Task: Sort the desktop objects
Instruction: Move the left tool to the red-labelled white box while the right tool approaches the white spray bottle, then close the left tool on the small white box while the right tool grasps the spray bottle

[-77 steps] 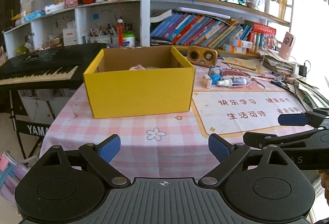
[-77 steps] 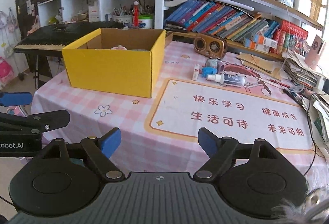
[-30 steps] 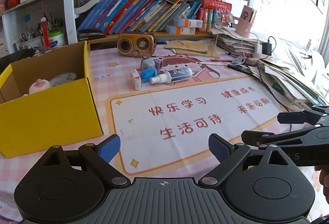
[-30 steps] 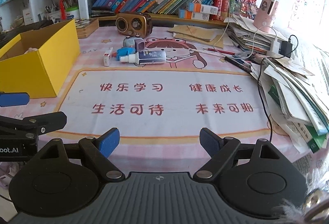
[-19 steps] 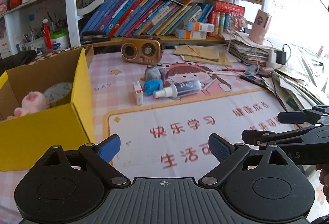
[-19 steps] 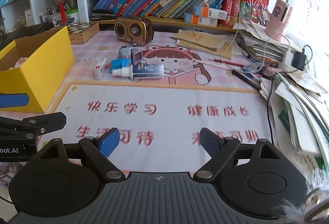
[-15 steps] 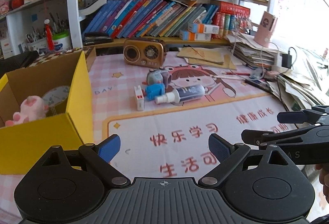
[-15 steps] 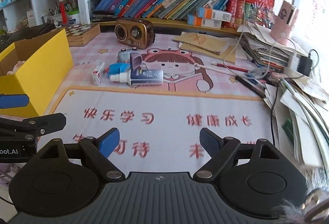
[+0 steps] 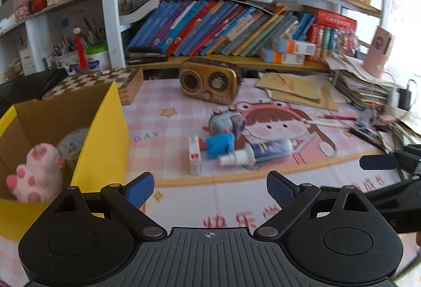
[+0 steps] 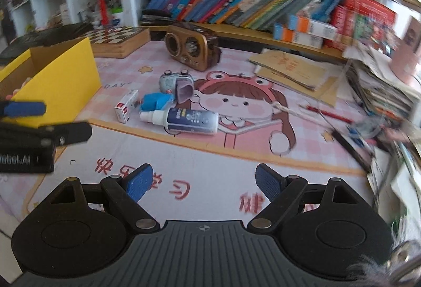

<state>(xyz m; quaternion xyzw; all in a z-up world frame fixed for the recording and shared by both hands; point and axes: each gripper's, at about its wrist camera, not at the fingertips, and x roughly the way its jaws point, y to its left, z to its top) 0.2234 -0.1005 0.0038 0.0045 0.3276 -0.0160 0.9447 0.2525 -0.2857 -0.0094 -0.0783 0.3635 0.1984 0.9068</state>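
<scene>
Spray bottle (image 10: 190, 120) beside small box (image 10: 126, 106) on mat, 2 grippers (image 9: 210, 185) (image 10: 204, 180) spread wide, empty.

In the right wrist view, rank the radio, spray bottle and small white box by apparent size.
1. Radio, largest, though it sits farthest back.
2. Spray bottle, nearly as long but slimmer.
3. Small white box, clearly smallest.
</scene>
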